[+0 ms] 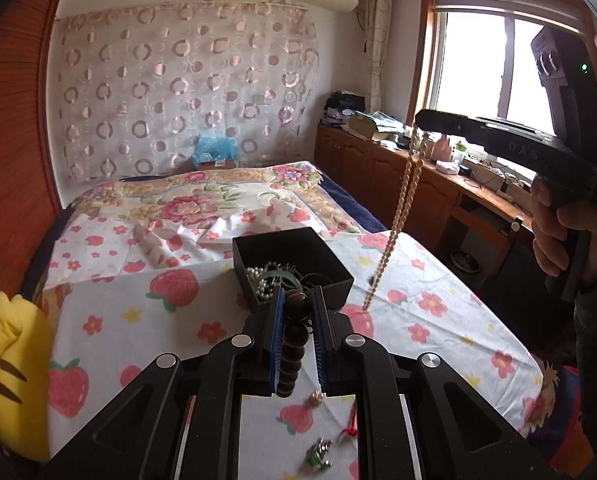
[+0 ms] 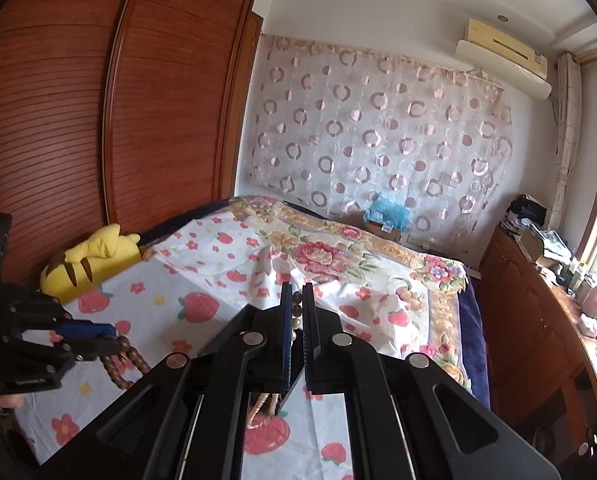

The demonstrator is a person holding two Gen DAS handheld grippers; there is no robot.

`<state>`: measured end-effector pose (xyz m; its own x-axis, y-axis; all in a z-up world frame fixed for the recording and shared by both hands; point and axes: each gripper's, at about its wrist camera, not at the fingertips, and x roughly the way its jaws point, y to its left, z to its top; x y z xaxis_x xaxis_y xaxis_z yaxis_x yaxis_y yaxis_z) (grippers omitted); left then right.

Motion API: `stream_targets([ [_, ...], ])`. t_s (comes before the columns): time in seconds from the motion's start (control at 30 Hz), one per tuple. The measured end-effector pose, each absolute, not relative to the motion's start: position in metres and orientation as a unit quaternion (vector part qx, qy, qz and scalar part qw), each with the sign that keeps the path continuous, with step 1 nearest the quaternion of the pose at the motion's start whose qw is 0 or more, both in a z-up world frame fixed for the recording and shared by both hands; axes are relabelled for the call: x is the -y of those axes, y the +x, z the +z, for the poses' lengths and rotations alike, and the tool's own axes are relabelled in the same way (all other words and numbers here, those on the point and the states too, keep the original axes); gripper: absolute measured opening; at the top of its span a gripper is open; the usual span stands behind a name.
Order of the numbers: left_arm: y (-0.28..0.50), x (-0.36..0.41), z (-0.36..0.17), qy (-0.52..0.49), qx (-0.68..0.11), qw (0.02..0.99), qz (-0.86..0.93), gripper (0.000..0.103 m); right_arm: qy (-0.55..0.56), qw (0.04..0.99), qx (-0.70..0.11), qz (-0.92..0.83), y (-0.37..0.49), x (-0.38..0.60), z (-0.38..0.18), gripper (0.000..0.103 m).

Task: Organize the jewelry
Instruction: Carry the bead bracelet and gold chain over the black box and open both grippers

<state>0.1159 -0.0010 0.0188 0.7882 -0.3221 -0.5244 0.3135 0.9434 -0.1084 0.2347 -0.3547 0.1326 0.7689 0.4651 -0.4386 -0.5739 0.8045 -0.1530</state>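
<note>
The left gripper (image 1: 298, 300) has its jaws pinched on a dark wooden bead bracelet (image 1: 294, 344), whose beads run down between the blue pads and hang below them. Straight ahead of those jaws, just past their tips, sits the open black box (image 1: 298, 248) on the strawberry-print bed sheet (image 1: 138, 320), already holding pearls and a green bangle. From the left wrist view the box lies nearly in line with the jaws, so the left hand is the nearer of the two to it.

The right gripper (image 2: 297, 300) has its jaws pressed almost together on a pale bead necklace (image 1: 398, 216). This strand hangs long and close to vertical, to the right of the box, its lower end touching or almost touching the sheet beside the box's right corner. Its long axis being upright, the strand would probably need carrying sideways over the box rim and then lowering so that it coils inside.

A few small pieces (image 1: 318, 452) lie on the sheet under the left gripper, towards the near edge of the bed.
</note>
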Motion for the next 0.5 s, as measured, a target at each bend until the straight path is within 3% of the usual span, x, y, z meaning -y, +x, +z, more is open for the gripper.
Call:
stream_targets([
  [0.5,0.169,0.012,0.041,-0.004,-0.262,0.948,-0.180,0.012,-0.137,0.928,-0.175,0.300,0.292,0.331,0.152,0.006],
])
